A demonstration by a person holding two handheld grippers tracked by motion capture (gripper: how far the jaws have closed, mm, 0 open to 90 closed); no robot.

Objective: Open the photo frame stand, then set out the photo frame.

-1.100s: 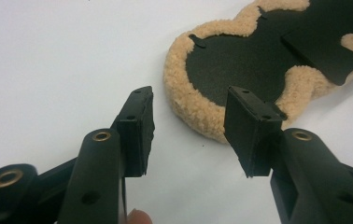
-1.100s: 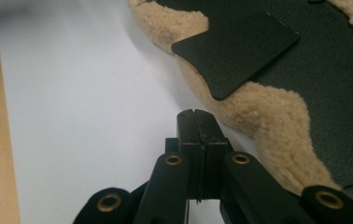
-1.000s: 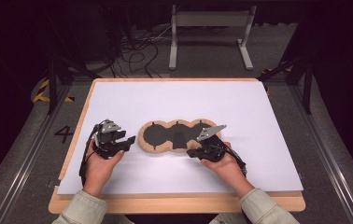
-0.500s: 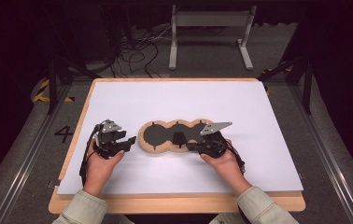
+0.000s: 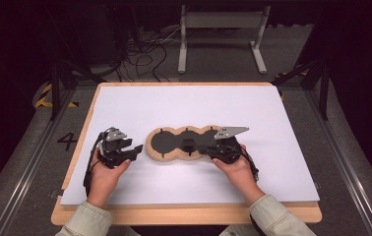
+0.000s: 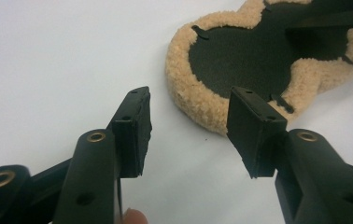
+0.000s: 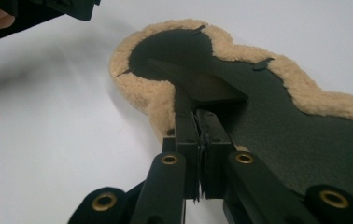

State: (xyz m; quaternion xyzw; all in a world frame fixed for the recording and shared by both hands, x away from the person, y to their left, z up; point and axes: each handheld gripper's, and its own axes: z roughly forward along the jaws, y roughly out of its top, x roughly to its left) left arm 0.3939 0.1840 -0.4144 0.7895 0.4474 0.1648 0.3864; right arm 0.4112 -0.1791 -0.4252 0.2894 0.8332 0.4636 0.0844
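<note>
A three-lobed pad [image 5: 160, 153] with a tan fleece rim [image 6: 198, 100] and a black inside [image 7: 305, 140] lies flat on the white sheet. My right gripper [image 5: 204, 149] reaches over its right lobe, shut on a thin black flap [image 7: 202, 86] that lifts off the pad's inside. The jaws [image 7: 197, 114] have just eased open slightly, with the flap still pinched between them. My left gripper [image 5: 136, 150] rests on the sheet just left of the pad. Its jaws [image 6: 188, 126] stand open with nothing between them, pointing at the left lobe.
The white sheet [image 5: 184, 105] covers a wooden table [image 5: 184, 214] whose front edge shows bare. Beyond the table are a dark floor with cables [image 5: 144, 54] and a metal stand [image 5: 221, 29]. A floor mark "4" [image 5: 68, 141] lies at the left.
My right gripper has drifted slightly to the right with the flap in it. The left gripper has stayed put.
</note>
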